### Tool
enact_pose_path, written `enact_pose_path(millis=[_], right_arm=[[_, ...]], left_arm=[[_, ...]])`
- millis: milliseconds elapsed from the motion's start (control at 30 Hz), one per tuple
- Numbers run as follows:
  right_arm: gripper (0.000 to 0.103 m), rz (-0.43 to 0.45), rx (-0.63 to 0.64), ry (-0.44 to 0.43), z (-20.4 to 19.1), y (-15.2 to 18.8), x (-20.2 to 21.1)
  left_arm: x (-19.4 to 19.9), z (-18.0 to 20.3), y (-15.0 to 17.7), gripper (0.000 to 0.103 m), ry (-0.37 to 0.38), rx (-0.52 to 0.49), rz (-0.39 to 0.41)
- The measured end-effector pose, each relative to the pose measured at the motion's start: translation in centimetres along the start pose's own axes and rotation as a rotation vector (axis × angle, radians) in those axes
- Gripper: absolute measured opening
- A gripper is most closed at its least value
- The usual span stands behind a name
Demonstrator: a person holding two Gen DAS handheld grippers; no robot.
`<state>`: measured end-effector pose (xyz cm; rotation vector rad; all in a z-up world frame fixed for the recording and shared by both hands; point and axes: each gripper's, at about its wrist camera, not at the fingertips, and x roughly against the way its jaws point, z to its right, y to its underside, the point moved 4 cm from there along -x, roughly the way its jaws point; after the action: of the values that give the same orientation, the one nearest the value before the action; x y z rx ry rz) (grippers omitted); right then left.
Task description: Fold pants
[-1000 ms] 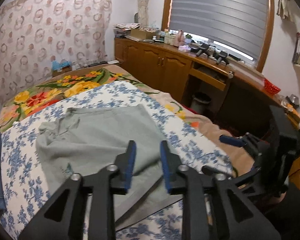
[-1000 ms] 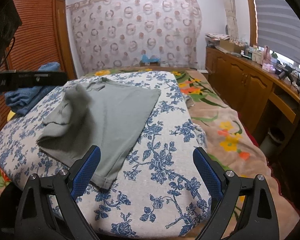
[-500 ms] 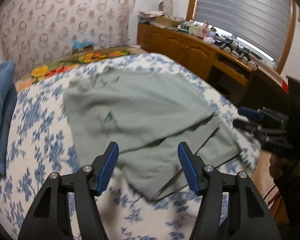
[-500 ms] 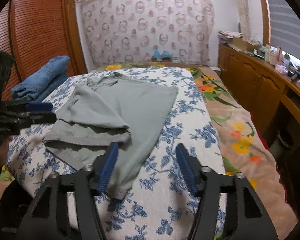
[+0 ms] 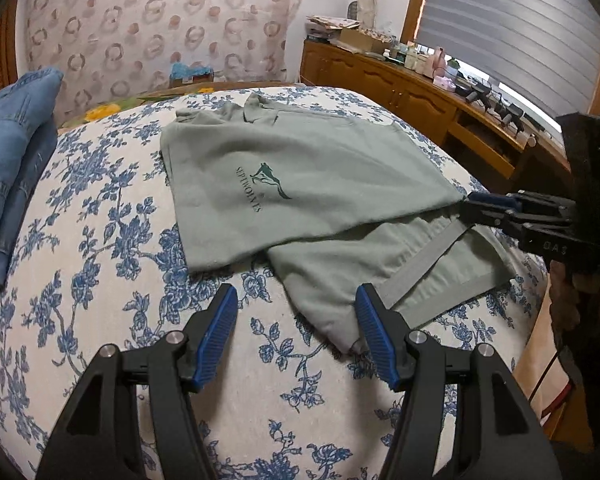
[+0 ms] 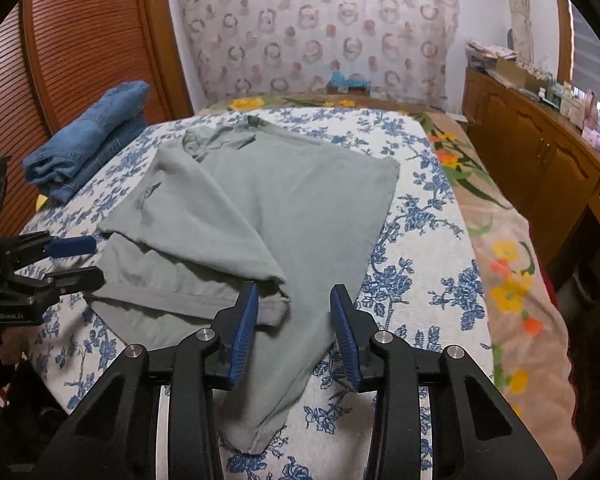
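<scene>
While spread, right gripper (image 6: 294,320) above pants (image 6: 260,216), seemingly clear.

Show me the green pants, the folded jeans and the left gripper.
green pants (image 5: 300,168), left wrist view, on the printed logo panel.
folded jeans (image 6: 88,140), right wrist view, top of the stack.
left gripper (image 5: 296,336), left wrist view, between fingertips.

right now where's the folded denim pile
The denim pile sits on the floral bedspread at the left edge of both views, left of the green garment, beside the slatted wooden door.

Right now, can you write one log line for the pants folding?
pants: folded once on bed | left gripper: open | right gripper: open | jeans: stacked aside
</scene>
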<state>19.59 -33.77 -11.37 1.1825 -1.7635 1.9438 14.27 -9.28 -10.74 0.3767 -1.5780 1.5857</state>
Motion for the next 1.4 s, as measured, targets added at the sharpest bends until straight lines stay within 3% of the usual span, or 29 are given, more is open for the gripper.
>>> enact_pose_path(millis=[167,300,500,900,1400], right_arm=[[0.012,-0.023,-0.005,-0.046,-0.4,0.0,-0.5],[0.004,0.001,0.004,-0.071,-1.1,-0.2,0.2],[0.002,0.073,0.000,-0.091,-2.1,-0.6,2.8],[0.002,0.143,0.008,-0.039,-3.5,0.2,7.2],[0.002,0.027,-0.042,-0.008,-2.1,5.2,4.9]], left_arm=[[0.3,-0.4,-0.3,0.061,-0.003,0.013,0.004],[0.6,-0.8,-0.3,0.061,-0.011,0.020,0.015],[1.3,-0.7,-0.5,0.061,-0.026,0.014,0.034],[2.3,0.0,-0.7,0.061,-0.036,-0.004,0.061],[1.7,0.7,-0.3,0.061,-0.049,-0.023,0.047]])
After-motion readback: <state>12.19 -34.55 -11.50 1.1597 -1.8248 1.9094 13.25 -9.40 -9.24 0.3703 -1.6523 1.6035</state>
